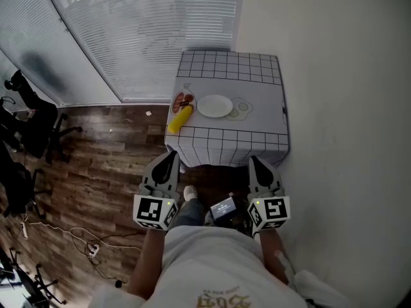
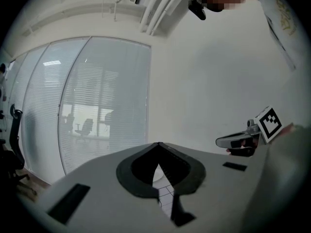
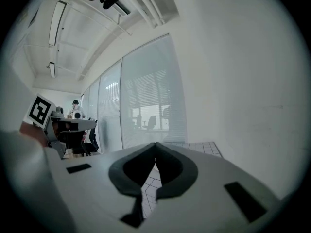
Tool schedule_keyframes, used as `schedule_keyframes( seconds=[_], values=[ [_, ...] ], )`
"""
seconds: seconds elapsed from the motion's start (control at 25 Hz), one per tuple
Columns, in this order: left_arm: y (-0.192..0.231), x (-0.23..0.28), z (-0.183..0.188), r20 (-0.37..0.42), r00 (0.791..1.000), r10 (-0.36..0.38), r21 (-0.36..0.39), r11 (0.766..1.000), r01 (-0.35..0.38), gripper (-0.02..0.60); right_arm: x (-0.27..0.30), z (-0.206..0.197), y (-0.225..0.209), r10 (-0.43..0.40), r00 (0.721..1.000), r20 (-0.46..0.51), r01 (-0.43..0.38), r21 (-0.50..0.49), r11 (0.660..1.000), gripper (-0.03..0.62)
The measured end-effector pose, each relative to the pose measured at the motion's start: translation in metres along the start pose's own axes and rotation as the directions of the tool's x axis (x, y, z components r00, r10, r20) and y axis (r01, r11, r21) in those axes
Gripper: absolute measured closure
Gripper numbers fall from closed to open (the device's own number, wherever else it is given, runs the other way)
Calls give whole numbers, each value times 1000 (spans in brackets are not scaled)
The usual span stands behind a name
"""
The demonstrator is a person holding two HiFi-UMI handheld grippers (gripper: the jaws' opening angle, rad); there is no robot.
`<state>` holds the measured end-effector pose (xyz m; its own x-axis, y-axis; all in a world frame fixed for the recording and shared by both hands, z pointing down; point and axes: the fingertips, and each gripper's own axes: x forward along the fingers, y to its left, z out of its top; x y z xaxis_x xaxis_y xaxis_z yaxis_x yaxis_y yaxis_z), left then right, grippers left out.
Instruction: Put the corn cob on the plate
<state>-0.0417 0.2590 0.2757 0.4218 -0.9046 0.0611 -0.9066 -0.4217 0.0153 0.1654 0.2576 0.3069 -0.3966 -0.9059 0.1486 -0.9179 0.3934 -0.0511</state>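
Observation:
A yellow corn cob [image 1: 180, 119] lies at the left front edge of a small table with a checked cloth [image 1: 257, 69], just left of a white plate [image 1: 215, 106]. My left gripper [image 1: 170, 154] and right gripper [image 1: 255, 160] are both shut and empty, held level in front of the table and short of its near edge. In the left gripper view my left gripper [image 2: 158, 144] has its jaw tips touching, with a sliver of the checked cloth [image 2: 165, 198] below them. The right gripper [image 3: 155, 144] in its own view is likewise shut, with checked cloth [image 3: 204, 147] ahead.
A red-patterned mat [image 1: 183, 100] lies under the corn's far end and a drawn pattern [image 1: 241, 108] sits right of the plate. A white wall [image 1: 347, 76] runs along the table's right side. Window blinds [image 1: 141, 24], wood floor [image 1: 109, 159] and office chairs [image 1: 32, 127] are to the left.

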Motion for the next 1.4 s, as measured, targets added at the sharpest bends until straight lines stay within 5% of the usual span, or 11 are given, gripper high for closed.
schedule_keyframes(
  seconds=[0.56, 0.84, 1.4],
  values=[
    [66, 88, -11, -7, 1000, -4, -25, 1000, 4, 574, 88, 7, -37, -52, 998, -22, 51, -25, 998, 586],
    [103, 147, -15, -32, 999, -40, -39, 998, 39, 574, 156, 22, -46, -62, 998, -17, 59, -145, 988, 586],
    [162, 216, 0, -56, 993, -103, 7, 995, 104, 574, 257, 19, -36, -8, 994, -107, -11, -178, 984, 586]
  ],
)
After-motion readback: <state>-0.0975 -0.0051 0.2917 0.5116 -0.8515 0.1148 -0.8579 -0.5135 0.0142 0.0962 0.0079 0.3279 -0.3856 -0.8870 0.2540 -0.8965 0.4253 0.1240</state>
